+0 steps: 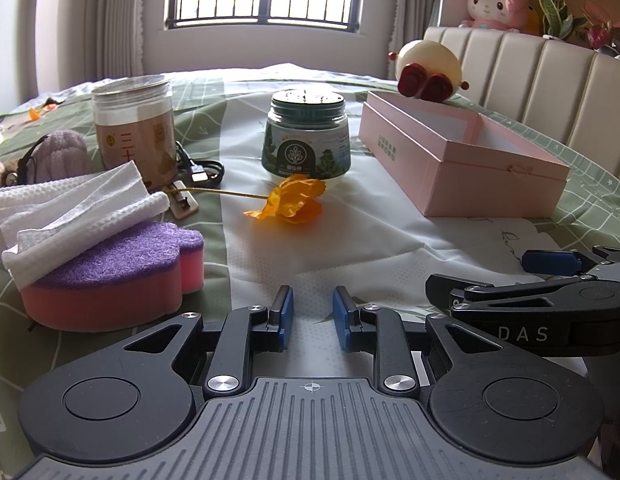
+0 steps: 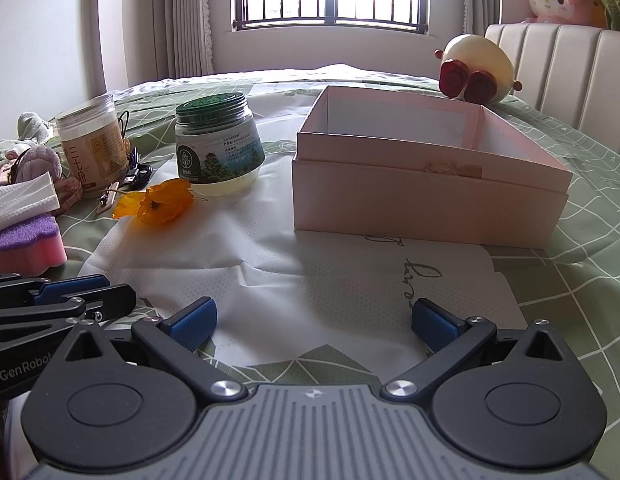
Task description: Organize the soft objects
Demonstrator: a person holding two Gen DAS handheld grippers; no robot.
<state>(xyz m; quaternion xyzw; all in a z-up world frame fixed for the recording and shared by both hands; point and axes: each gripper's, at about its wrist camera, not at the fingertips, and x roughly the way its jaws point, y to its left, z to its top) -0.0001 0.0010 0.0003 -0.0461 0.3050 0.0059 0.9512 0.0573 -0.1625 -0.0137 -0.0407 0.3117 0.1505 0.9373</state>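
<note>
left gripper (image 1: 312, 316): nearest, over the near edge of the bed, jaws part way apart, nothing between them.
right gripper (image 2: 313, 322): beside it to the right, jaws wide apart, empty.
white sheet (image 1: 310, 240): thin crinkled plastic or paper under both grippers, lying on the green bedspread (image 1: 206, 224); probably slippery.
sponge (image 1: 110, 280): near left edge of the bed, purple scrub top on pink foam; light, squashy, springs back. take it across the narrow lobed end, pinch the foam sides.
cloth (image 1: 70, 216): white waffle wipe draped on the sponge, touching it; limp, very light. pinch a fold and lift it first, or it will likely slide off.
flower (image 1: 288, 202): orange fabric bloom, mid-bed, just in front of the green jar (image 1: 306, 136); flimsy, grip the stem.
clear jar (image 1: 134, 128): left of the green jar, rigid, leave.
pink box (image 2: 426, 172): right of centre, open, looks empty; likely the drop target.
far: round cream plush (image 1: 428, 68) behind the box, by the headboard (image 1: 530, 72).
</note>
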